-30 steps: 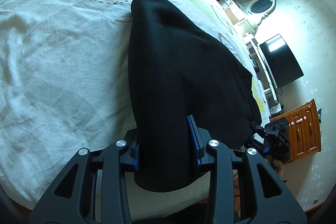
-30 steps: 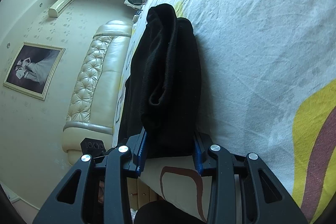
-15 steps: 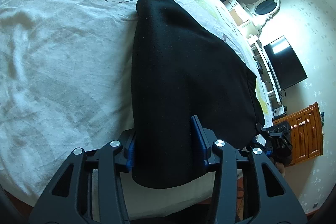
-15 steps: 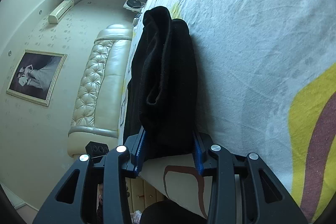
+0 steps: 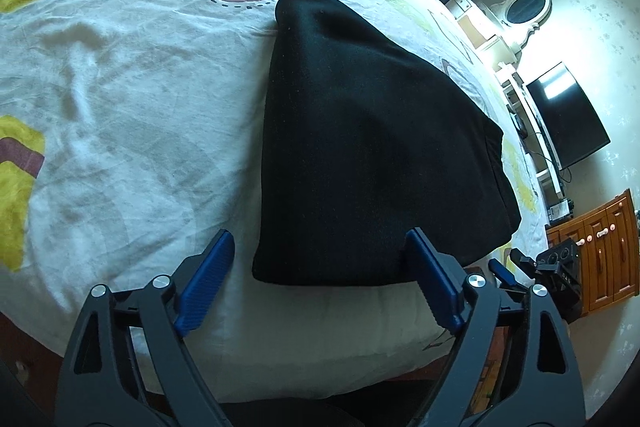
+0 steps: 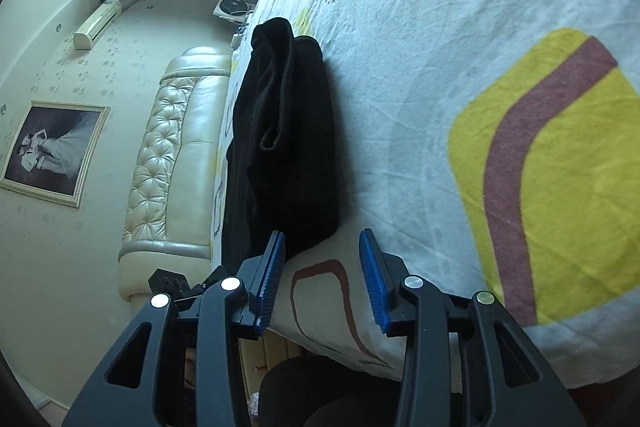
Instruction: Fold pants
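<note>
- Both grippers, left (image 5: 320, 267) and right (image 6: 322, 275), have let go since half a second ago; jaws now spread apart.
- Folded black fleece pants (image 5: 360, 147) lie on white patterned bedsheet (image 5: 120, 107).
- Soft, floppy, light; pinch layered edges.

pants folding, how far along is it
Mostly done: the black pants lie on the bed sheet as a compact stack, layered edges showing in the right wrist view. In hand: nothing; the left tool and right tool are both open, off the cloth. Left: perhaps tidying, if anything.
</note>
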Demonstrator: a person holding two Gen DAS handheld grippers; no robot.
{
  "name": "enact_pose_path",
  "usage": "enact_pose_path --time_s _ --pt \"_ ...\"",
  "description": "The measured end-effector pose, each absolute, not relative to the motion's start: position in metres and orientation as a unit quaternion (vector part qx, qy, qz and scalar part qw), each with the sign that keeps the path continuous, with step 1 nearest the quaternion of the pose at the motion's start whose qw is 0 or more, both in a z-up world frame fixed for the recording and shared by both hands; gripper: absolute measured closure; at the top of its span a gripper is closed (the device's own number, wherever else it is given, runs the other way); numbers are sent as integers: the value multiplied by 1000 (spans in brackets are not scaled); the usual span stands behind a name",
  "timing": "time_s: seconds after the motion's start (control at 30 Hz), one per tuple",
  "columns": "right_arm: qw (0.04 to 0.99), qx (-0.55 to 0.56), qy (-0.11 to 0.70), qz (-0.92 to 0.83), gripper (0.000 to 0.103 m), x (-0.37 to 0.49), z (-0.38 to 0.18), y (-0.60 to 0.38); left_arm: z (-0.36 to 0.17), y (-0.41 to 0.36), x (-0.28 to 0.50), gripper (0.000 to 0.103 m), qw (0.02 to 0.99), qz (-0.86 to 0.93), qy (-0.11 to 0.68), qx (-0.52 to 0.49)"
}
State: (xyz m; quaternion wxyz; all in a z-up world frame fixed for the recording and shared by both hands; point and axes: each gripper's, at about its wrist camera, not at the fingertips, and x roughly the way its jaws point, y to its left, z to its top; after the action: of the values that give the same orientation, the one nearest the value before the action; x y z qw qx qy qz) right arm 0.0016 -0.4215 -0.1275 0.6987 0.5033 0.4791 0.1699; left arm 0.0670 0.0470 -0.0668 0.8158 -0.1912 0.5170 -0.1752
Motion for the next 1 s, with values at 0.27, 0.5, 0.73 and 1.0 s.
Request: enact_pose_path --time_s 0.27,0.5,0.73,1.0 --pt "727 461 487 148 26 -12 -106 -406 -51 25 33 11 837 -122 519 -124" --pt "795 311 509 105 24 -11 -75 -359 -20 9 -8 11 882 -82 462 -50" --pt "849 175 494 71 24 -18 -45 -323 -6 16 -27 7 893 -66 432 -106" --pt "864 127 485 50 24 -25 -40 -311 -9 4 -27 7 897 -60 433 -73"
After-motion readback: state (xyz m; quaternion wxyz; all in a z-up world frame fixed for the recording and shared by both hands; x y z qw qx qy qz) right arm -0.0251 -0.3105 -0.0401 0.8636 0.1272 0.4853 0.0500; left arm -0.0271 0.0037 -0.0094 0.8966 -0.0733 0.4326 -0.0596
